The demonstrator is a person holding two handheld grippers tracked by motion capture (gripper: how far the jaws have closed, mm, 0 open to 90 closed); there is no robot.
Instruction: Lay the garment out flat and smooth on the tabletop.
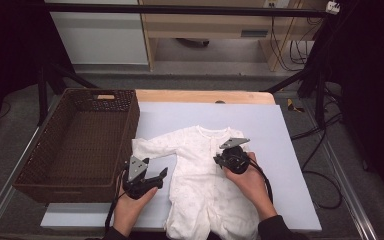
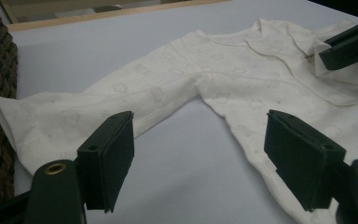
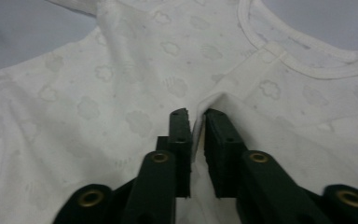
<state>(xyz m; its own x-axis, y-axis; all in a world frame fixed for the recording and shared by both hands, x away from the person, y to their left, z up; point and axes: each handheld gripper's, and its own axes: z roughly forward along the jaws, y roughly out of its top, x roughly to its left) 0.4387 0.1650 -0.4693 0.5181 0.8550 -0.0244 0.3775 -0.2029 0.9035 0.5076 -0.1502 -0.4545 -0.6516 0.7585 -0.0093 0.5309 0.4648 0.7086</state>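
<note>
Near the mat's front edge, the left gripper (image 1: 152, 179) hovers with jaws wide beside the white baby romper's (image 1: 200, 185) sleeve. The right gripper (image 3: 196, 116) pinches a fold of the romper's front placket, seen close in its own view. A wicker basket (image 1: 40, 170) sits at the left edge.

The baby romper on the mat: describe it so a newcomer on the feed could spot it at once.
Start at the dark wicker basket on the table's left; right of it lies a pale mat. The romper lies flat on that mat, neckline away from the person, one sleeve reaching toward the basket. It is the one white garment, printed with faint clouds, its front pinched by the right gripper.
</note>
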